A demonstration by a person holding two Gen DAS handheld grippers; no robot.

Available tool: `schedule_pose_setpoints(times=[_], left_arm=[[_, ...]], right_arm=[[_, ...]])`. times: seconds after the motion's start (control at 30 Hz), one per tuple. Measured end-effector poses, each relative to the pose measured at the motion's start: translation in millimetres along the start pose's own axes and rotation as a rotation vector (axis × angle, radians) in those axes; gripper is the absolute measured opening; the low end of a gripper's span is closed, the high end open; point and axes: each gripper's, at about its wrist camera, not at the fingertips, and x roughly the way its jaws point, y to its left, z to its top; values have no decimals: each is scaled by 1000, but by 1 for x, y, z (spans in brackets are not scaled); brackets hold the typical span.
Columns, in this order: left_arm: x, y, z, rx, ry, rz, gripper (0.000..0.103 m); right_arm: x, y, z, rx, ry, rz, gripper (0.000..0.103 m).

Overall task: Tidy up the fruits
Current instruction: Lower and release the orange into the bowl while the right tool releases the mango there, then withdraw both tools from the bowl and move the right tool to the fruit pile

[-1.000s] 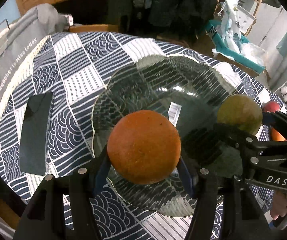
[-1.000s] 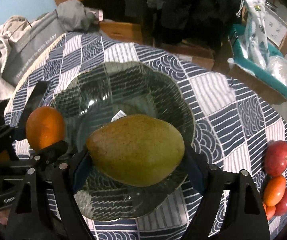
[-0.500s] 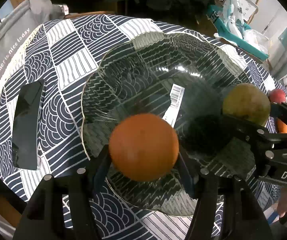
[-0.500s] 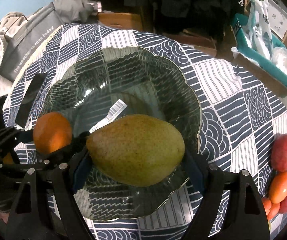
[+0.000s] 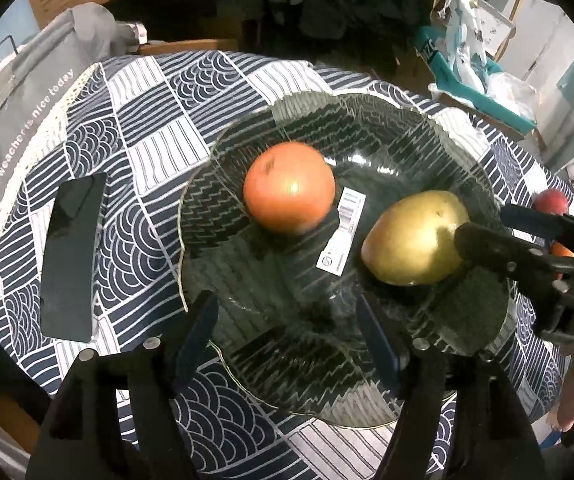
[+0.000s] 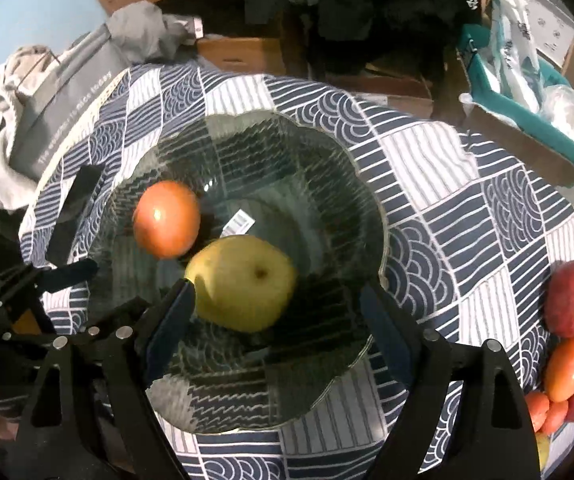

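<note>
An orange and a green-yellow mango both lie loose inside the dark glass bowl. My left gripper hangs over the bowl's near side, its jaws opening with nothing between them; the orange sits beyond the fingertips. My right gripper is also over the bowl, jaws opening; the mango rests in front of them, close to the left finger, no longer pressed by the pads. Each gripper shows at the edge of the other's view.
More fruit, red and orange, lies on the patterned tablecloth at the right. A black phone lies left of the bowl. A barcode sticker is on the bowl's bottom. A grey bag sits at the table's far left.
Both grippers let go: the orange dropped out of the left jaws and the mango out of the right jaws into the bowl. Both pairs of jaws have widened.
</note>
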Motion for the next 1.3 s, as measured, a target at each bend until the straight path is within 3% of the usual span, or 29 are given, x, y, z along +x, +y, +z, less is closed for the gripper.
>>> schedule_pose_setpoints(times=[0.27,0.67,0.9,1.3], left_arm=[[-22,-7,3,2,-73,-16,73],[-69,-36,5,94,-192,-18,73],[-99,-58,6,127,-273,-58,73],[-138,-95,6,179,-351,-143,73]], right_arm=[[-40,5,6,-7,-111,-8,85],[-105,-3,3,3,-283,-121,85],[-150,-13,-11,11,-400,-174,85],[-203,-38,-42,46,-461,-236,85]])
